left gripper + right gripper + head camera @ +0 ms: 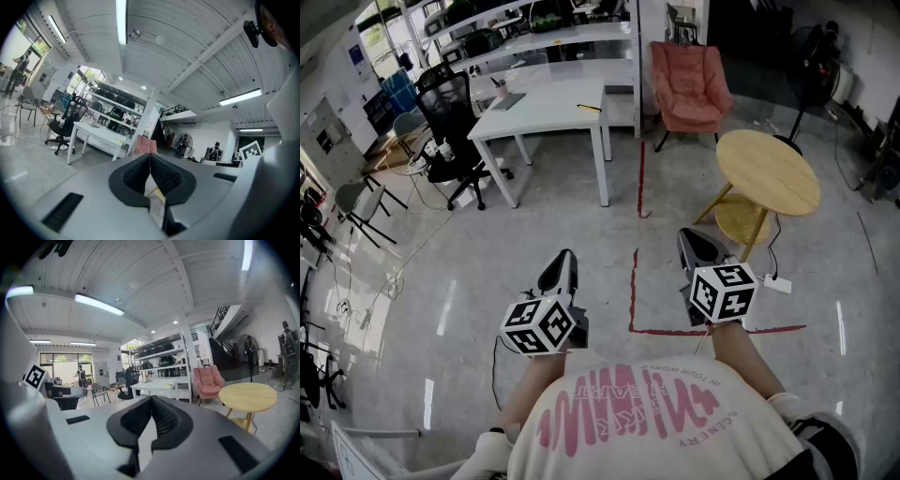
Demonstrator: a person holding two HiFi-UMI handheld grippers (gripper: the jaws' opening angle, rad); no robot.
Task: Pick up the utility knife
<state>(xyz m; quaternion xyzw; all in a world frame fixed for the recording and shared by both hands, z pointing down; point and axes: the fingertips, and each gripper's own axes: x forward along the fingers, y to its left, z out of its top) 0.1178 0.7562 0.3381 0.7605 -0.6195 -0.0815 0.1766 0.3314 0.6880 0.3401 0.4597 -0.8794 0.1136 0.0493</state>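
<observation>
A small yellow and black object, apparently the utility knife [589, 108], lies near the right end of a white table [544, 117] across the room, far beyond both grippers. It shows as a yellow speck in the left gripper view [119, 140] and in the right gripper view [169, 384]. My left gripper [565, 255] is held level in front of the person's chest, shut with nothing between its pads [150, 155]. My right gripper [689, 234] points slightly downward, also shut and empty [151, 398].
A round wooden table [769, 173] with a lower shelf stands ahead on the right, with a pink armchair [689, 89] behind it. A black office chair [450, 112] sits left of the white table. Red tape lines [633, 291] mark the grey floor.
</observation>
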